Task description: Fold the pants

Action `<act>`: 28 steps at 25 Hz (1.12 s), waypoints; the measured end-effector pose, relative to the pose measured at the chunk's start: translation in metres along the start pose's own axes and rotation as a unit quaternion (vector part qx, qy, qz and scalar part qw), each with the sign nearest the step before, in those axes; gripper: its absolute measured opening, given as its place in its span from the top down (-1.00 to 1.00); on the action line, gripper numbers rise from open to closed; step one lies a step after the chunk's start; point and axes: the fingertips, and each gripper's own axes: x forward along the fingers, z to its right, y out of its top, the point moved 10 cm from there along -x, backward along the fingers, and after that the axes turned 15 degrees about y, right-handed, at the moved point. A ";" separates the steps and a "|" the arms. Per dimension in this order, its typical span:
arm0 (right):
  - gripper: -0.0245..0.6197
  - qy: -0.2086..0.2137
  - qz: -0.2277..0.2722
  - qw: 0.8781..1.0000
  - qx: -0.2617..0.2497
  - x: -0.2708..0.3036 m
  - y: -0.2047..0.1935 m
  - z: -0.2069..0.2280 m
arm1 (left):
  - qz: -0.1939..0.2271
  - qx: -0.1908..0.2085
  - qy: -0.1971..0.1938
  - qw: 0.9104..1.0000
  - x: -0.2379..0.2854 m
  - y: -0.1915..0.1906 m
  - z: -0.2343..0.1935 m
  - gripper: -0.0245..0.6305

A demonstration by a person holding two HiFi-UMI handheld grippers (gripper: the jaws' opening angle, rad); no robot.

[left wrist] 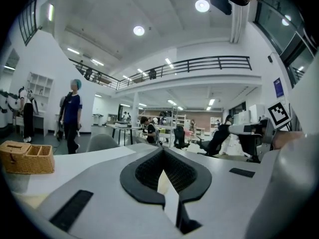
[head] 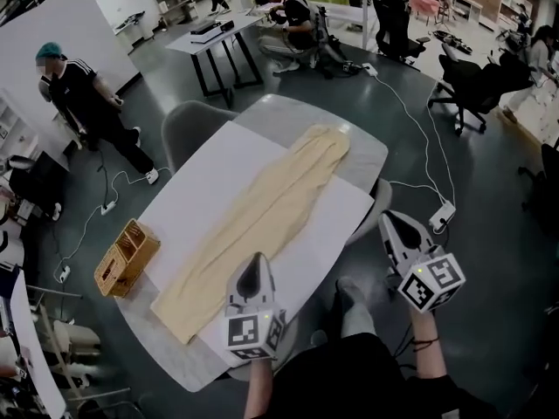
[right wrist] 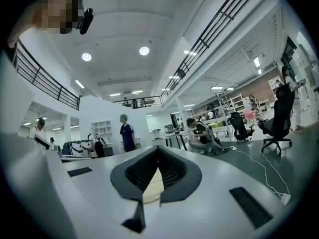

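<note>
Cream pants (head: pixel 262 221) lie stretched lengthwise on a white sheet over the grey table (head: pixel 367 151), one end at the near left corner and the other at the far end. My left gripper (head: pixel 254 262) hovers over the table's near edge beside the pants, jaws shut with nothing held. Its own view looks level across the tabletop past the shut jaws (left wrist: pixel 162 156). My right gripper (head: pixel 390 220) is off the table's right side over the floor, shut and empty; its view (right wrist: pixel 158 156) shows a cream sliver through the jaw notch.
A wicker basket (head: pixel 127 257) (left wrist: pixel 26 157) stands on the table's left edge. A grey chair (head: pixel 188 129) sits at the far left corner. A power strip and cables (head: pixel 441 215) lie on the floor to the right. A person (head: pixel 87 103) stands far left; another sits at a back desk.
</note>
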 end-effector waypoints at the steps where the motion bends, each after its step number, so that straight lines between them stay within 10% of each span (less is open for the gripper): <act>1: 0.88 0.005 -0.003 1.000 0.002 0.009 0.001 0.009 | -0.002 -0.003 0.007 1.000 0.008 0.001 0.001 0.90; 28: 0.88 0.131 -0.102 0.986 0.022 0.188 0.020 0.228 | -0.066 -0.041 0.100 0.992 0.194 0.001 0.068 0.90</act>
